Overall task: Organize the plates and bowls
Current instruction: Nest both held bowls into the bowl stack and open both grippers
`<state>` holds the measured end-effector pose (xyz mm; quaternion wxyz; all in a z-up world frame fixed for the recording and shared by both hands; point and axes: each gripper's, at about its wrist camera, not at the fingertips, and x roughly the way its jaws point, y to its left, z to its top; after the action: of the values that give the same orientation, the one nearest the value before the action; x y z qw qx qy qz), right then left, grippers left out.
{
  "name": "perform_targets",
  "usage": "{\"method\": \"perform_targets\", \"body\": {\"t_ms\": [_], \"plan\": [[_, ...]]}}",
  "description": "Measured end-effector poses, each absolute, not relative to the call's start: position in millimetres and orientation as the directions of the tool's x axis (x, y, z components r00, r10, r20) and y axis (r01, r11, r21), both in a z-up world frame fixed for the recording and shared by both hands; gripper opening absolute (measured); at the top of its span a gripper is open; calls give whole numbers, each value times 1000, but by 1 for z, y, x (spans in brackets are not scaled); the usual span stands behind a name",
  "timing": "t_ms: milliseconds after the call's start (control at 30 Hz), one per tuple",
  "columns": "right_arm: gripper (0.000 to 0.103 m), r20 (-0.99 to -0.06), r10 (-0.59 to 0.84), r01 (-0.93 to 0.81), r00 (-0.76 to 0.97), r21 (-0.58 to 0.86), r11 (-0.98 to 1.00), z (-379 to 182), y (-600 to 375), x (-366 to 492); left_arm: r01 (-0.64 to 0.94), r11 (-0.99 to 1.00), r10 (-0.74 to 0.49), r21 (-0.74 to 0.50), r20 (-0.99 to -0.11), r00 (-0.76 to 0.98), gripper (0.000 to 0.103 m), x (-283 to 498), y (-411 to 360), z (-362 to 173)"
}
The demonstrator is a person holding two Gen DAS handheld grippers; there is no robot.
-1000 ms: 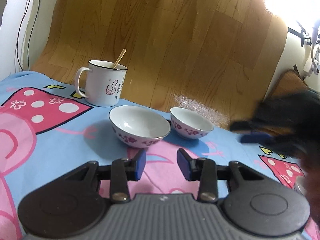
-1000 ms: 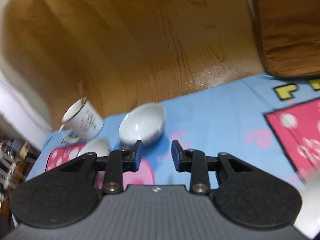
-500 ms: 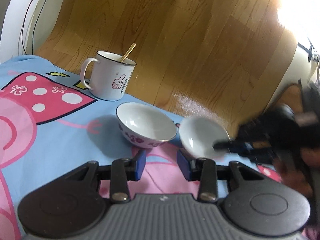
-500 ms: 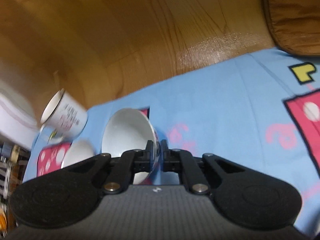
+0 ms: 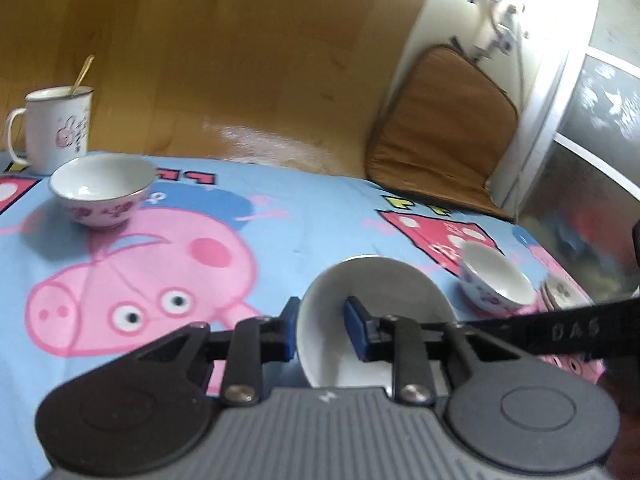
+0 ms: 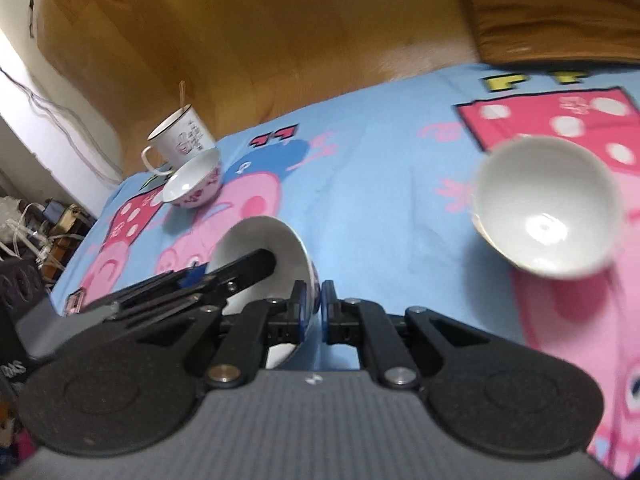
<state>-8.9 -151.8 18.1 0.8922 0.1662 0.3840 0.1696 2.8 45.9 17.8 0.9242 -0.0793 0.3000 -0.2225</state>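
My right gripper (image 6: 313,307) is shut on the rim of a small white floral bowl (image 6: 276,240), tilted above the cloth. The same bowl (image 5: 372,316) stands between the open fingers of my left gripper (image 5: 320,328), its left rim close to the left pad; contact is unclear. A second floral bowl (image 5: 102,192) sits far left near the mug and also shows in the right wrist view (image 6: 194,184). A third bowl (image 6: 546,204) sits on the cloth at right, seen too in the left wrist view (image 5: 496,284).
A white mug (image 5: 56,126) with a spoon stands at the cloth's far left edge. A brown cushion (image 5: 440,128) lies on the wood floor beyond the cartoon-print blue cloth (image 5: 300,220). A plate edge (image 5: 564,294) shows behind the right bowl.
My right gripper closed on the small bowl's rim, lifted it and carried it right. My left gripper swung right, and the bowl now sits between its fingers.
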Motion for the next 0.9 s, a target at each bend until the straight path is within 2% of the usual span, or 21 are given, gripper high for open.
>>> {"method": "perform_targets", "body": {"t_ms": [233,433,600,767,900], "plan": [[9,-515,333,-122,789,401,908,24,-181,-33,398,837,-546,-377,-511,664,19,12,20,33],[8,-392,171,-54,904,291,955,41,-205,-41,462,813,-582,-354,-473,662,19,30,-33,58],[8,-382,80,32,921,279,960,33,-229,-33,481,799,-601,-361,-505,620,19,50,-70,54],[8,-382,26,81,924,263,961,23,-243,-23,458,840,-539,-290,-539,648,18,59,-96,43],[10,-385,11,81,923,223,971,17,-239,-17,438,851,-523,-290,-552,649,20,63,-101,40]]}}
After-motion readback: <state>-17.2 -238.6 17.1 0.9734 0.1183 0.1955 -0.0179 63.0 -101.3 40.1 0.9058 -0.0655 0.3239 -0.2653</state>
